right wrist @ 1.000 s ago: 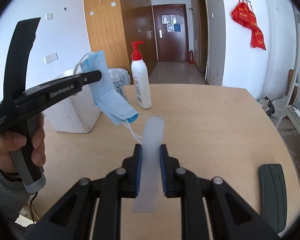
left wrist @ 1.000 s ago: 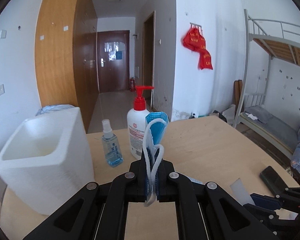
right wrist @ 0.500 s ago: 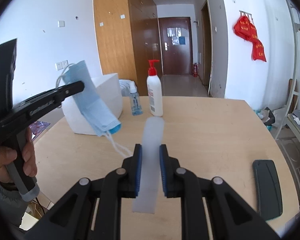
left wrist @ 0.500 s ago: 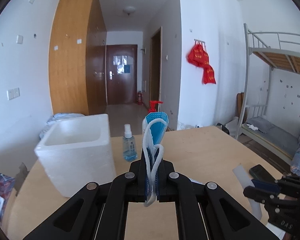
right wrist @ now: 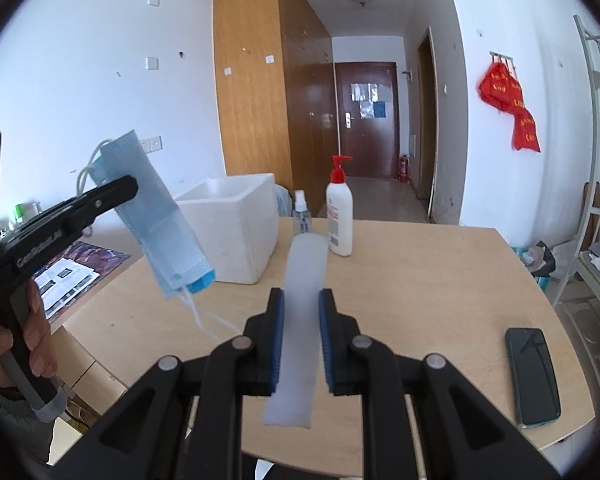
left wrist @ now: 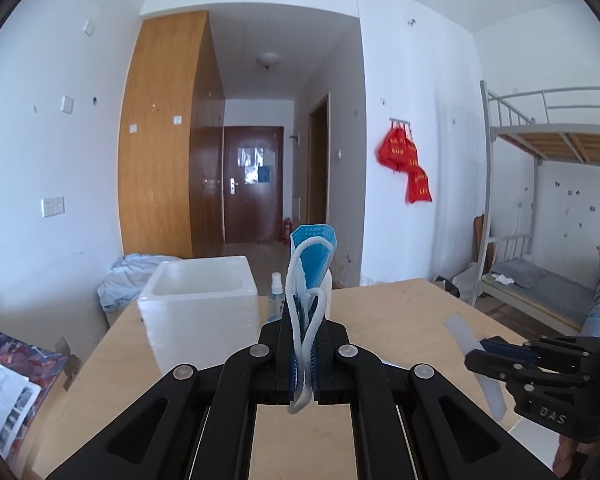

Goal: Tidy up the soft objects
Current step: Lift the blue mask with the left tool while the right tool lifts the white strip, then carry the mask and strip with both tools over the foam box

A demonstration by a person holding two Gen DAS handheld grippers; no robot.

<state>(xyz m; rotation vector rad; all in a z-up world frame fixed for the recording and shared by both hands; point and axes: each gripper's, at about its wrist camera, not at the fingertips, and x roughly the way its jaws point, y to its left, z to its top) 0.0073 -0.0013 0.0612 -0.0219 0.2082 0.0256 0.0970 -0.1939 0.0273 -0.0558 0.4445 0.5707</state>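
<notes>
"DAS" on right gripper (left wrist: 486,354), blurred lettering on left gripper (right wrist: 130,188)

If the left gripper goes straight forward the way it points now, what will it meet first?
Probably the pump bottle, partly hidden behind the blue mask that the left gripper clamps; the white foam box lies just left. Depth is unclear.

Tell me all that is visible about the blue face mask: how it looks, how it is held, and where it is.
The face mask is a light blue pleated one, folded into a narrow stack, with a brighter blue edge at its lower end and white ear loops. The left claw is shut on its upper part, so it hangs tilted in the air above the table, in front of the white foam box. One loop dangles below it. Nothing else touches it.
</notes>
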